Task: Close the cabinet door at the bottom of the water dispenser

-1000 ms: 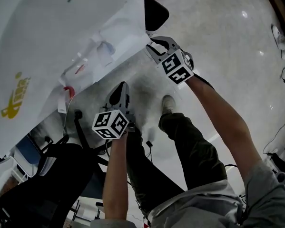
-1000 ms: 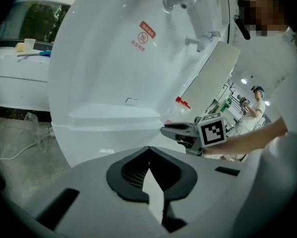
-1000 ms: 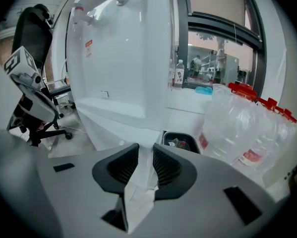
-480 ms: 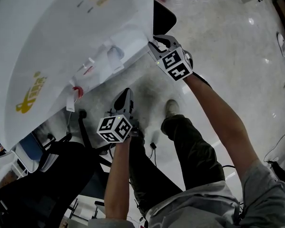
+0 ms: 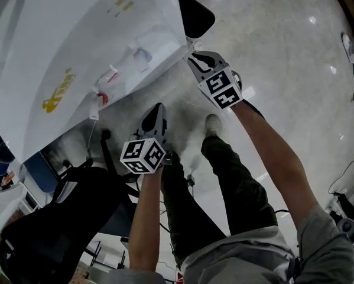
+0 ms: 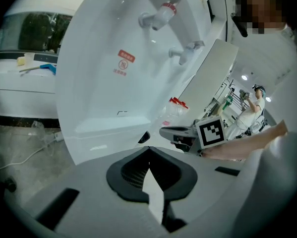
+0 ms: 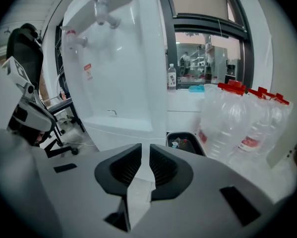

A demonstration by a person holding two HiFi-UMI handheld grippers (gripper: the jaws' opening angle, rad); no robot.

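The white water dispenser fills the upper left of the head view, seen from above. Its taps and lower front panel show in the left gripper view, and the panel also shows in the right gripper view. The panel looks flat, but I cannot tell whether the cabinet door is ajar. My right gripper hangs just off the dispenser's near corner with only a thin slit between its pads and nothing in it. My left gripper is lower, in front of the dispenser, shut and empty.
A black bin stands beside the dispenser, with several red-capped water bottles next to it. A black office chair is at the lower left. The person's legs and a shoe are below the grippers. A cable lies on the floor.
The right gripper has come slightly away from the dispenser's corner. The left gripper has hardly moved. The head camera's view has shifted a little.
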